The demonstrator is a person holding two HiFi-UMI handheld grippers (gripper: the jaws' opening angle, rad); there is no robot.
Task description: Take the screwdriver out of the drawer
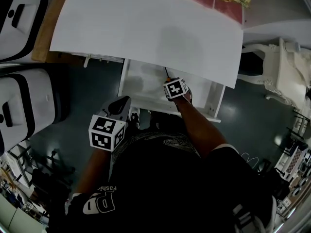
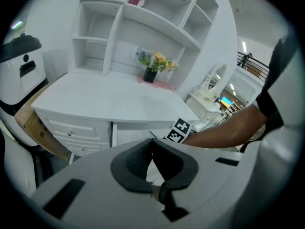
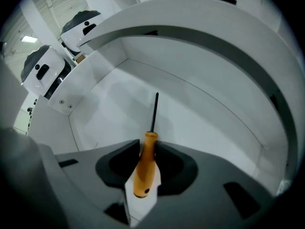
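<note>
Dark floor (image 1: 82, 86) around a white desk, seen from overhead. Nearest me, left gripper (image 2: 152, 142) hangs outside the drawer, down-left of it. Its jaw tips are together w/ nothing btwn them, marker cube facing up. R arm (image 1: 204, 130) stretches fwd into the open drawer (image 1: 143, 81), which sticks out from under the desk top (image 1: 146, 28). Right gripper (image 3: 148, 148) points steeply down into it, jaws apart and straddling the orange handle of the screwdriver (image 3: 144, 171). Handle sits right btwn the pads, v. close to both, but I see no squeeze on it. Black shaft runs on past the jaw tips over the white drawer floor, so the tool is inside the drawer. In head view the shaft end shows just at the desk top's front edge. Farther out: flower pot (image 2: 153, 66) on a pink mat at the desk's back edge, white shelf unit (image 2: 143, 18) above it. Two white-and-black machines (image 1: 19, 106) stand left of the desk, white ornate furniture (image 1: 277, 67) to the right.
</note>
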